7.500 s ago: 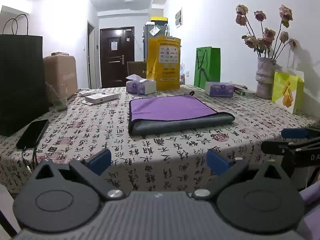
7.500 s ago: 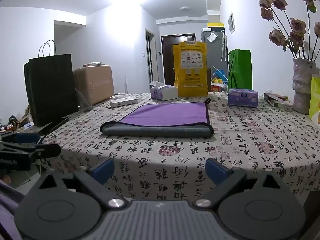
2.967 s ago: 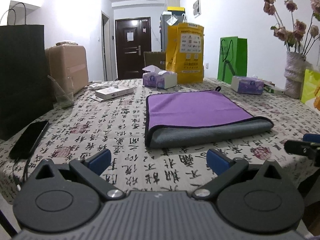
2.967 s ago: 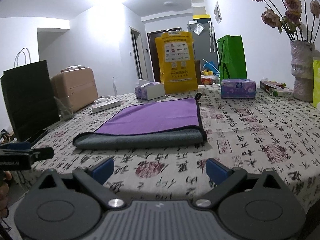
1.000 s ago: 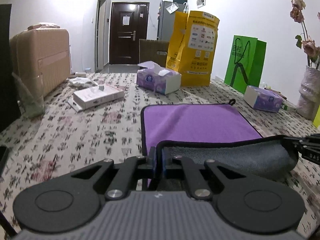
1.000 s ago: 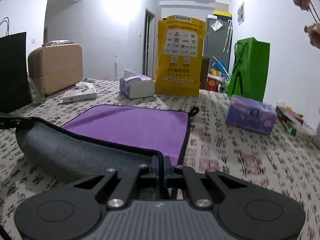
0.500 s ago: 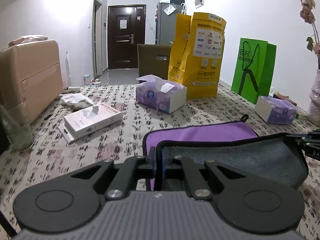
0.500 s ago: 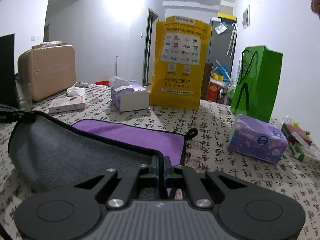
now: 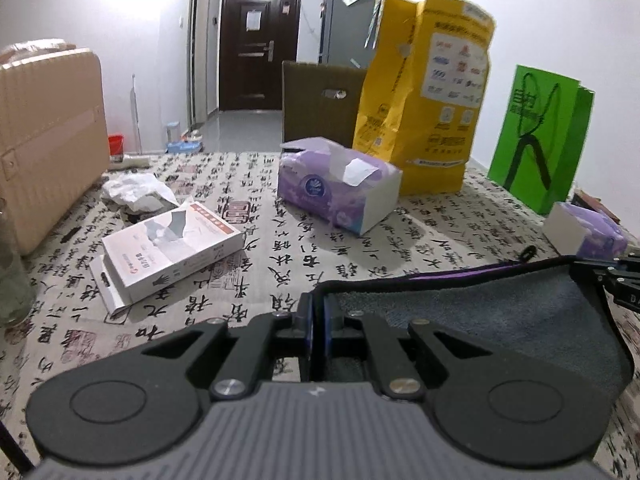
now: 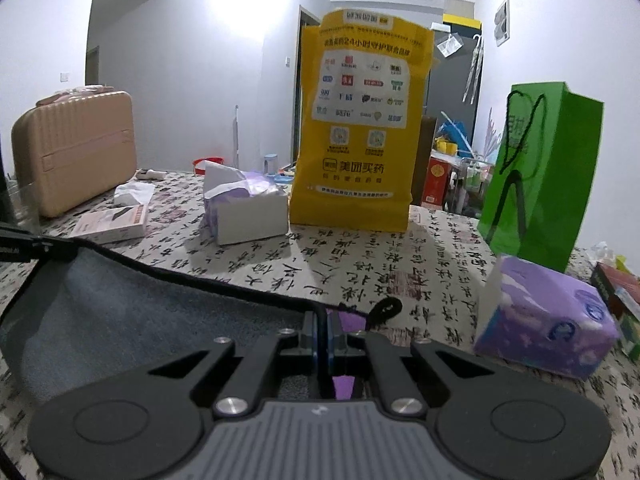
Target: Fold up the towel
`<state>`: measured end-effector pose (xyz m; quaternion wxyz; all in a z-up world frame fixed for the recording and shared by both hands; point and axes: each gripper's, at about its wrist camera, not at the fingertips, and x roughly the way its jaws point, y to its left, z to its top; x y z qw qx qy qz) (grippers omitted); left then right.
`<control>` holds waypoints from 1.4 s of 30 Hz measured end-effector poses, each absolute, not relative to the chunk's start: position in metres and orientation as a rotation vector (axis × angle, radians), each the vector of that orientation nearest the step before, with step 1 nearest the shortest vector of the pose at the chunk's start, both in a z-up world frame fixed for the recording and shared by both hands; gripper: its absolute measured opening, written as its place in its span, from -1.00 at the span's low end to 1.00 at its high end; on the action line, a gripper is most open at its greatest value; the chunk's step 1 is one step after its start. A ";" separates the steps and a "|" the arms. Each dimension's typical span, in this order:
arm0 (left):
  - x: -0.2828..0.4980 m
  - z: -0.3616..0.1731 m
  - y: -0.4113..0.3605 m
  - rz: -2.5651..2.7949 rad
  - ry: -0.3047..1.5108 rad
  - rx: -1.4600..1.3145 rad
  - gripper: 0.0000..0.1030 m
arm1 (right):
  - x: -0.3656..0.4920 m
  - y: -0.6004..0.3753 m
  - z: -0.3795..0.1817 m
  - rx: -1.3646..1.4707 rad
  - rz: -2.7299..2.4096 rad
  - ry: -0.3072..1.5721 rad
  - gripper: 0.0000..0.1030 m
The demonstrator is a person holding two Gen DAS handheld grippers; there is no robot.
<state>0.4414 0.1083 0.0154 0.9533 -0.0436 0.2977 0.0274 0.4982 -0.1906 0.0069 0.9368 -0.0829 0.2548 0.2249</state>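
Grey towel (image 9: 500,320), calligraphy-print tablecloth (image 9: 260,248)

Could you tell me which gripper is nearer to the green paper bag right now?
Right. The right gripper, clamped on the towel, sits on the side of the green paper bag; the left gripper holds the towel's opposite corner, farther away.

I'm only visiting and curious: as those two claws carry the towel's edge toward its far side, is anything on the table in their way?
Nothing visible. The left gripper and right gripper each pinch the towel; the tissue box stands farther back.
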 end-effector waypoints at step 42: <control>0.489 -0.022 0.135 0.101 0.628 -0.103 0.88 | 0.564 -0.206 -0.032 -0.014 0.377 0.586 0.81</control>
